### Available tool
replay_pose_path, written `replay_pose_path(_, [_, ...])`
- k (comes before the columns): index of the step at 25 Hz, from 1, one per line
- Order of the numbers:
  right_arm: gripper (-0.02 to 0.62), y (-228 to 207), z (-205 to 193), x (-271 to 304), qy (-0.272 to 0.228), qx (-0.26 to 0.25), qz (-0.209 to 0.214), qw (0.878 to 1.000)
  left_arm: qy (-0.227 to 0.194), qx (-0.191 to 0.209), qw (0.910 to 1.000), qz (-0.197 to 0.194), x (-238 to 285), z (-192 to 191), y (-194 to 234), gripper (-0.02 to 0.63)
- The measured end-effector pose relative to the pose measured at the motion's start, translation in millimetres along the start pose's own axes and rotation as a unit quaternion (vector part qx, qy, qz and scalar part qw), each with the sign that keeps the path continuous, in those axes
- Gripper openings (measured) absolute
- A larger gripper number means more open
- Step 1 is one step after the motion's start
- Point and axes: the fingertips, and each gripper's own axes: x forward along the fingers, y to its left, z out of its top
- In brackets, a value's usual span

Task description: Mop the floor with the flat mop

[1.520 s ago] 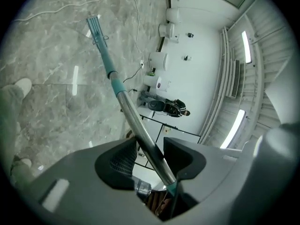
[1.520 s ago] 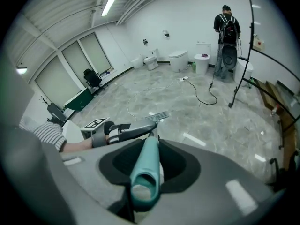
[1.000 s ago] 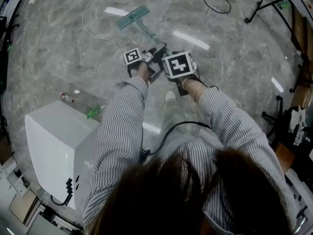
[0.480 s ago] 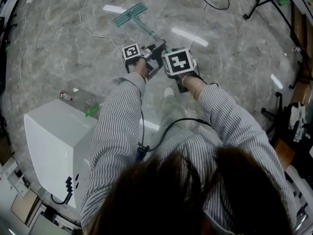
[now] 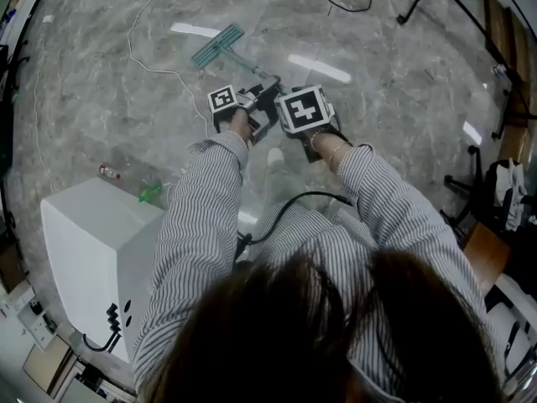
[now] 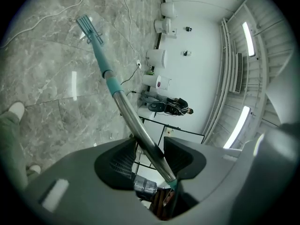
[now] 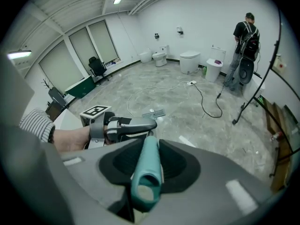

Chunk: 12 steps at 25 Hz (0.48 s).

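Observation:
The flat mop has a teal head [image 5: 216, 45] lying on the grey marble floor, ahead of me and to the left. Its metal pole [image 5: 249, 65] slants back toward both grippers. My left gripper [image 5: 262, 101] is shut on the mop pole [image 6: 140, 132], which runs between its jaws toward the mop head [image 6: 89, 28]. My right gripper [image 5: 295, 95] is shut on the mop's teal handle end [image 7: 146, 175], just behind the left gripper [image 7: 123, 127]. The mop head [image 7: 153, 113] shows small on the floor beyond.
A white box [image 5: 101, 259] stands at my lower left, with a small bottle [image 5: 110, 172] and a green object [image 5: 150, 192] on the floor beside it. A white cable [image 5: 151, 57] and a black cable [image 5: 340, 2] lie ahead. Black stands [image 5: 503, 74] crowd the right. A person [image 7: 245, 43] stands by toilets.
The mop head has slid a little further away and left across the floor. Both grippers stay shut on the mop and have shifted slightly with it.

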Motion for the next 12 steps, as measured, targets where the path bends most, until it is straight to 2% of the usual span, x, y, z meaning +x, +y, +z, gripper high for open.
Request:
replay_pose_path(4, [0.112,-26.4,-61.0,-38.1,0.009,-0.003,0.002,1.0,0.0,-0.002,1.0,-0.005,15.9,-71.1,20.1,0.19])
replay_pose_path(8, [0.112,-56.4,-130.2,-78.8,0.009,-0.028,-0.001,1.0,-0.006,-0.007,0.9999,-0.011,28.3,-152.3,49.6,0.187])
replay_pose_path(12, [0.112,-86.8,-209.0,-118.1,0.019,0.0,-0.002,1.0,-0.022,-0.028,0.9991,-0.024,40.9,-232.0,79.1,0.178])
